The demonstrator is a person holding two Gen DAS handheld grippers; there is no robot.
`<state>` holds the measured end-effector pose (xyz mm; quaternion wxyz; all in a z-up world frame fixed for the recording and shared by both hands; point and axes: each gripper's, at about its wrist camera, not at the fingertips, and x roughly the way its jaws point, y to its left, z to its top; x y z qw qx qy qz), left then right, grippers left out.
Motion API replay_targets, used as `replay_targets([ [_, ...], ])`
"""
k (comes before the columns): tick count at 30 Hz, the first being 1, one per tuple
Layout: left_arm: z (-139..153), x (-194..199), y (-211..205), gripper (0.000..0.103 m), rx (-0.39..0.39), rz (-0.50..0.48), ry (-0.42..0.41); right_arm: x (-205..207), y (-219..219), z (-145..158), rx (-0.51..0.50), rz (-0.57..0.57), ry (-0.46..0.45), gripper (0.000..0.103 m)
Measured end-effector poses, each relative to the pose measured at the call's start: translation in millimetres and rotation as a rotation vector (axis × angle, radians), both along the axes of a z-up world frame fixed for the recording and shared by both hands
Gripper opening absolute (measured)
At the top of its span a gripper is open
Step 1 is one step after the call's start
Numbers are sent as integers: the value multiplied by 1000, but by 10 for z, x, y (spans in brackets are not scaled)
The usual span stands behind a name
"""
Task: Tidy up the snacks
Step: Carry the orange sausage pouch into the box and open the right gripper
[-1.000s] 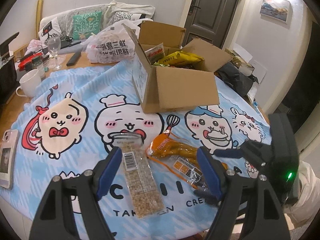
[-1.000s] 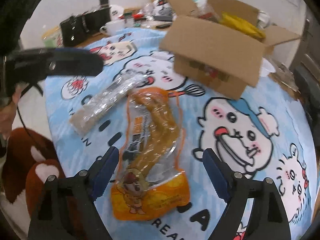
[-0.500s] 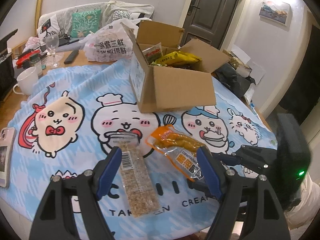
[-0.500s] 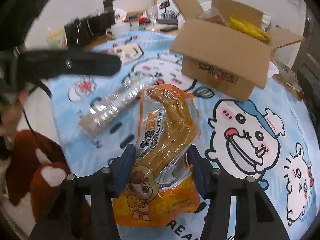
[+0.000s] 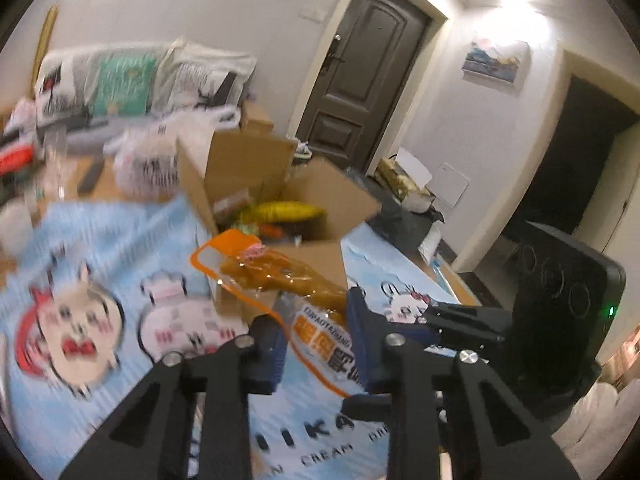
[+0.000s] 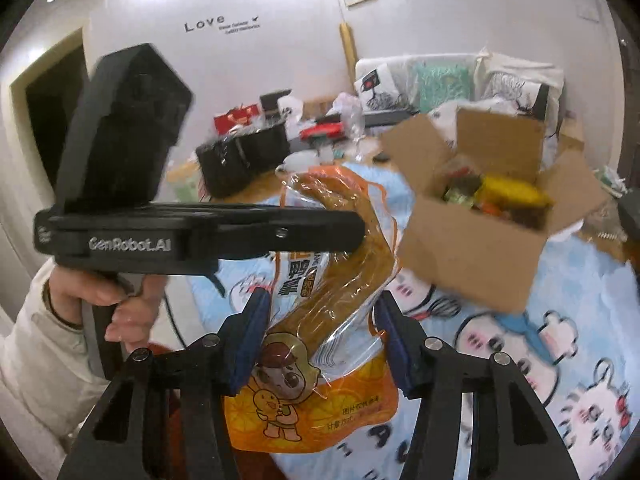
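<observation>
An orange and clear snack pouch (image 6: 320, 312) with a cartoon figure is lifted above the blue cartoon tablecloth (image 6: 560, 320). My right gripper (image 6: 320, 340) is shut on its lower half. My left gripper (image 5: 316, 344) is shut on the same pouch (image 5: 280, 276) from the side. In the right wrist view the left gripper's body (image 6: 200, 232) crosses in front of the pouch. An open cardboard box (image 6: 480, 248) with snacks inside stands beyond; it also shows in the left wrist view (image 5: 288, 208).
A white plastic bag (image 5: 148, 156), a wine glass (image 6: 358, 136), a white mug (image 6: 300, 160) and black items (image 6: 244, 160) crowd the table's far side. A sofa with cushions (image 5: 124, 76) stands behind.
The right gripper closed on the pouch and lifted it off the table. The left gripper moved right from over the cracker bar and closed on the pouch too. Both views tilted upward.
</observation>
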<state>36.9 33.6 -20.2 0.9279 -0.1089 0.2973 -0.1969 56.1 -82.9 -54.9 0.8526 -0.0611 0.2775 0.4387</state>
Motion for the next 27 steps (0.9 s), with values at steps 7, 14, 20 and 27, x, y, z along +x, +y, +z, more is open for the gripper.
replay_targets([
  [7,523,768,-61,24,34,-24,-19,503,-74,557,9,-29,-53,49],
  [14,413,1725,-18,25,39,-9,85,1456,-47,727,-92,-25,34,50],
  [20,180,2102,107,25,-9,19,161,1975,76,622,-186,1,99,50],
  [27,-12,2180,32,29,117,51,227,2285,152,410,-324,-18,150,55],
])
